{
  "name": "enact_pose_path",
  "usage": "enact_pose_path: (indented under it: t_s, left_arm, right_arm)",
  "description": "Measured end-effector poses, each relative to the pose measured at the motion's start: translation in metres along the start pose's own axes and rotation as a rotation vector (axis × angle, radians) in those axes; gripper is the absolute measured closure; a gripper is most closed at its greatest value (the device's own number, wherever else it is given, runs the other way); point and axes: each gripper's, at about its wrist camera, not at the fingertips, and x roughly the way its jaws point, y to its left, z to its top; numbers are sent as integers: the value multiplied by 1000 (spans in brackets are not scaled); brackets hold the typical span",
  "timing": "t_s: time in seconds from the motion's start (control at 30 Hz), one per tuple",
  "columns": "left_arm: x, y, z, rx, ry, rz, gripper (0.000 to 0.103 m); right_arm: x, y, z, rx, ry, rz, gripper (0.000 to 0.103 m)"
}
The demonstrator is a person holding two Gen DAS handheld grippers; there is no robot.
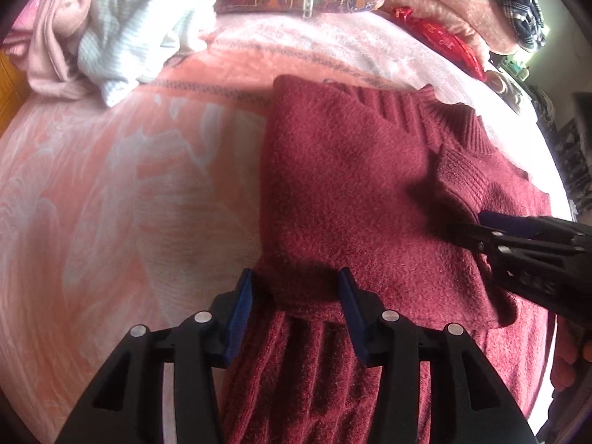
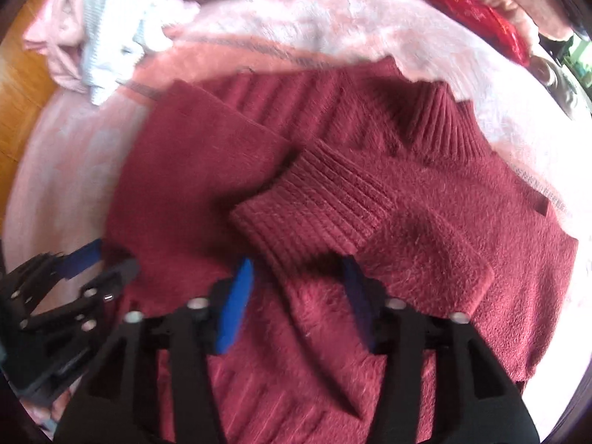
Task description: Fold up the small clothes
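A fuzzy dark-red knitted sweater (image 1: 351,192) with a ribbed high collar lies partly folded on a pink plush patterned blanket (image 1: 122,192) that covers the bed. One side panel is turned in over the body, and a sleeve with a ribbed cuff (image 2: 314,203) lies across the middle.

The left gripper (image 1: 296,288) points steeply down at the near fold edge; its jaws stand apart and astride a ridge of the knit, not pinching it. The right gripper (image 2: 296,277) hangs over the cuffed sleeve with its jaws parted too, cloth bulging up between them, though blur hides whether the pads press on it.

The knit looks thick, soft and limp, so it should drape and sag when lifted, and its fluffy surface will likely cling to the blanket instead of sliding. The ribbed cuff, collar and hem are denser and firmer; those edges, or a doubled fold, seem the surest places to pinch.
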Motion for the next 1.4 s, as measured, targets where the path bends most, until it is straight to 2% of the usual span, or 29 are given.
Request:
enact_pose_path:
  t_s: [0.03, 0.07, 0.17, 0.3, 0.43, 0.53, 0.67, 0.73, 0.8, 0.93, 0.97, 1.0, 1.03, 1.2, 1.3, 1.4]
  left_arm:
    - [2, 1, -1, -2, 1, 1, 54]
    - [3, 1, -1, 0, 1, 2, 54]
    - [6, 1, -3, 9, -5, 10, 52]
    - [6, 1, -5, 2, -10, 14, 51]
    - [6, -2, -5, 6, -14, 34, 51]
    - [7, -6, -6, 6, -18, 53, 50]
    - [3, -10, -7, -4, -17, 78, 50]
    - [-5, -10, -6, -26, -32, 73, 51]
    - [-16, -16, -6, -29, -72, 68, 51]
    - [-25, -39, -7, 42, -121, 79, 51]
    - [-22, -45, -7, 59, -116, 79, 51]
    - [-19, -49, -6, 66, -108, 76, 51]
    - [-15, -50, -6, 65, -98, 70, 51]
    - [3, -54, -11, 95, -57, 92, 51]
    - [10, -54, -13, 123, -42, 95, 50]
    - [13, -52, -12, 112, -34, 85, 49]
  right_arm:
    - [-2, -4, -2, -8, -14, -6, 85]
    - [-7, -9, -4, 0, -24, 11, 96]
    - [-34, -43, -21, 94, -89, 125, 96]
    - [-75, -96, -58, 188, -166, 223, 96]
    - [-96, -139, -106, 264, -190, 217, 95]
    - [-93, -166, -145, 309, -162, 193, 94]
    - [-68, -195, -178, 353, -92, 129, 71]
    - [-60, -212, -189, 402, -91, 181, 69]
    - [-55, -224, -192, 441, -92, 239, 57]
    - [-50, -233, -184, 488, -116, 320, 56]
    - [-49, -234, -181, 494, -113, 351, 66]
    - [-48, -232, -178, 490, -106, 364, 86]
    - [-48, -231, -176, 486, -100, 360, 93]
    - [-56, -229, -178, 462, -99, 345, 94]
    - [-37, -230, -182, 469, -47, 284, 93]
    - [-28, -231, -180, 468, -60, 269, 94]
